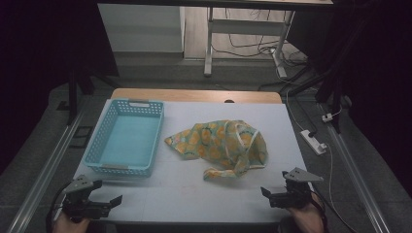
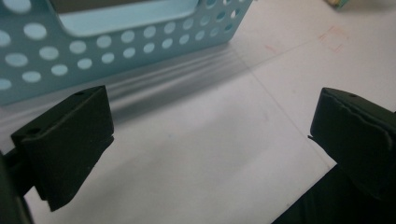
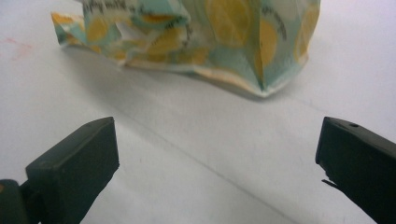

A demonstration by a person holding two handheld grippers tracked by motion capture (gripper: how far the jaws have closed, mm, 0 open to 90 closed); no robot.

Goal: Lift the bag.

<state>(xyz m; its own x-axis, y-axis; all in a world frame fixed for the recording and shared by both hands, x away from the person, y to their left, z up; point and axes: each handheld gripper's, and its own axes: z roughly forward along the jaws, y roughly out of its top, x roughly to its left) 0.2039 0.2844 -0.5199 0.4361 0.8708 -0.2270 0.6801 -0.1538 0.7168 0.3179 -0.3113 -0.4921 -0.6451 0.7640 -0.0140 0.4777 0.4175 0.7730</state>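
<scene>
High view: crumpled patterned cloth, perforated plastic basket; both grippers' fingers apart, empty

Table: basket at nine o'clock, cloth at centre, just to its three o'clock, apart. Left gripper at seven o'clock before basket. Right gripper at five o'clock before cloth.

Crumpled lemon-print cloth, right of basket
</scene>
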